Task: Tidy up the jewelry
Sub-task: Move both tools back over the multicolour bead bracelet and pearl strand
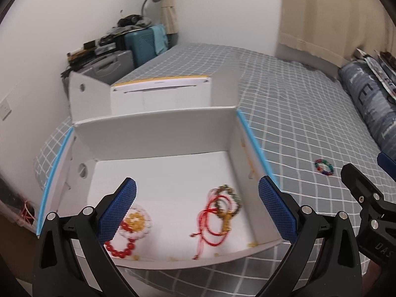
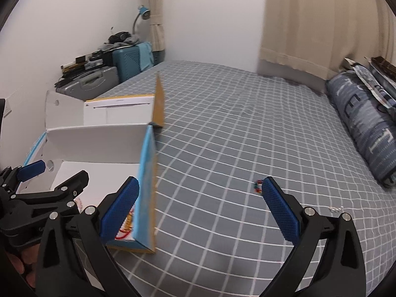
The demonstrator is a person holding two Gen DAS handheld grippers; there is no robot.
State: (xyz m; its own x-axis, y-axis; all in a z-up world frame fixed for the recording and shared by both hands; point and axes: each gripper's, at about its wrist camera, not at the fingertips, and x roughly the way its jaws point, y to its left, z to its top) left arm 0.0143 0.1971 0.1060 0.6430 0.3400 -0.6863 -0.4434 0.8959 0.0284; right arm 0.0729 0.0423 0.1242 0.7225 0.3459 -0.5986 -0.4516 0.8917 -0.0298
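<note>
Black hand-held gripper point(image 1: 198, 210), blue textured pads point(image 1: 117, 211), silver screws.

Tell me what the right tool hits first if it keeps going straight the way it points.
Probably just the checked bedsheet. The right tool is open, with bare sheet between its fingers. The multicolored bead bracelet lies just beside its right finger, so it may be brushed; depth is hard to judge.

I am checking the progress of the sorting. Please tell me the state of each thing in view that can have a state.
left gripper: open, empty, over the box
right gripper: open, empty, over the bed
white box: open, lid upright behind
red bead bracelet: in the box
red string bracelets: in the box, bunched together
multicolor bracelet: still outside, on the bedsheet
</note>
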